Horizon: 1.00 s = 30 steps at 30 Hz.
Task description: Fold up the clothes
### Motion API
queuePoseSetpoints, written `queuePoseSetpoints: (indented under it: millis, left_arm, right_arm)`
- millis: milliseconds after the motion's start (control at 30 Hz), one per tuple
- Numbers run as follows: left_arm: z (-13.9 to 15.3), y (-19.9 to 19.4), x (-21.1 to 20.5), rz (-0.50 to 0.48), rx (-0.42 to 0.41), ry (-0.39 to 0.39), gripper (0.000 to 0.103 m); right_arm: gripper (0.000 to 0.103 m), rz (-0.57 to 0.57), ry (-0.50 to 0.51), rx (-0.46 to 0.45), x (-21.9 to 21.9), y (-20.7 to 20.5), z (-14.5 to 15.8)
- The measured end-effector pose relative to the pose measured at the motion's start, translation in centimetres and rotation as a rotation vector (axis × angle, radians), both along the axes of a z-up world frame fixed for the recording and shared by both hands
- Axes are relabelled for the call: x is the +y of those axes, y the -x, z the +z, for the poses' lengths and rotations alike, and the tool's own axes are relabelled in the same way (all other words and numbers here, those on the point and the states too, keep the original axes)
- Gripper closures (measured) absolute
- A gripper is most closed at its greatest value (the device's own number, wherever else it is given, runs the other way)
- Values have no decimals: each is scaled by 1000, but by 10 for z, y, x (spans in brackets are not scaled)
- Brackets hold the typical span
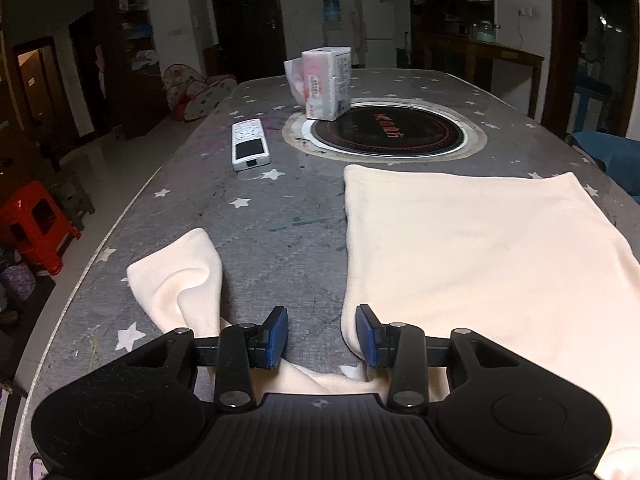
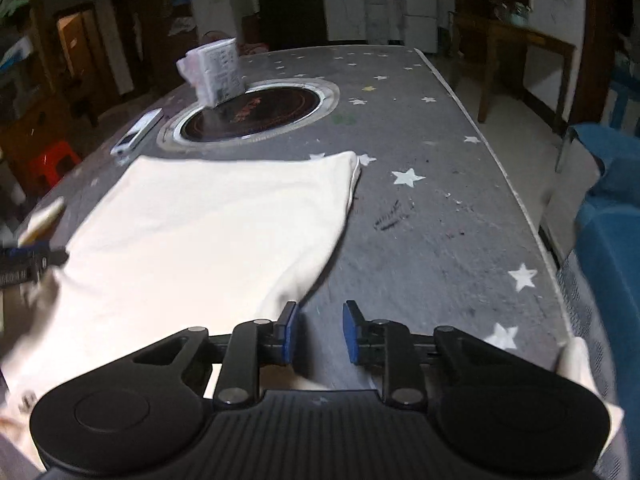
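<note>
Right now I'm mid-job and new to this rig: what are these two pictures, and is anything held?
Each picture comes from a fisheye camera on a hand-held two-finger gripper, looking forward along its blue-padded fingers. A person holds one in each hand; there is no robot arm. The left gripper hangs open over the gap between the sleeve and body of a cream fleece garment spread flat on the grey star-printed table. The right gripper is open beside the garment's other edge. Neither holds anything. Farther back lie a white remote control, a white tissue pack and a round black hotplate.
</note>
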State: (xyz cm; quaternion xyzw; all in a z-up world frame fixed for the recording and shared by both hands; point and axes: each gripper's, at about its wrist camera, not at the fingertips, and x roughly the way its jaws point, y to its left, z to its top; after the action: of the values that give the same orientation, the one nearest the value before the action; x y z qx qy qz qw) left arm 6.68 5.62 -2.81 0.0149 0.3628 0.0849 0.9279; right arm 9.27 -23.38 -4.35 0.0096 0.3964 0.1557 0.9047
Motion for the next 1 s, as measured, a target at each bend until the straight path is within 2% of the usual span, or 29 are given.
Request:
queuePoseSetpoints:
  millis: [133,300,367,400,467,533,700,800,867,1000]
  left_arm:
    - [0,-1,-1,11,2,-13,62]
    - [0,0,-2,10,0,-26,61]
    - [0,-1,-1,13,1,-20,61]
    - [0,-1,-1,17,1,-18,61]
    - [0,-3,0,28,1,-13,61]
    - [0,-5,1,43,-2,-22,61]
    - [-1,-14,3,80,-4,-49,60]
    - [-1,-16,7,79,0,-49,57]
    - [0,-16,10,83,3,-31,57]
    - [4,-12,6,53,9,-24,59]
  right_arm:
    - [81,-32,-31,-23,2,-6,4]
    - [80,-21,-109,26,-1,-20,-3]
    - [80,-22,-105,43,1,-26,-8]
    - [80,-17,-94,38,4,-29,-10]
    - [95,-5,-52,17,14,-33,-10]
    - [96,10,-11,-3,23,-38,-10]
    - [96,27,-9,-16,29,-50,-4]
    - [89,37,-8,-24,33,-56,-1]
    - [88,44,-6,-29,36,-60,2]
    - [88,61,90,-27,15,-22,9]
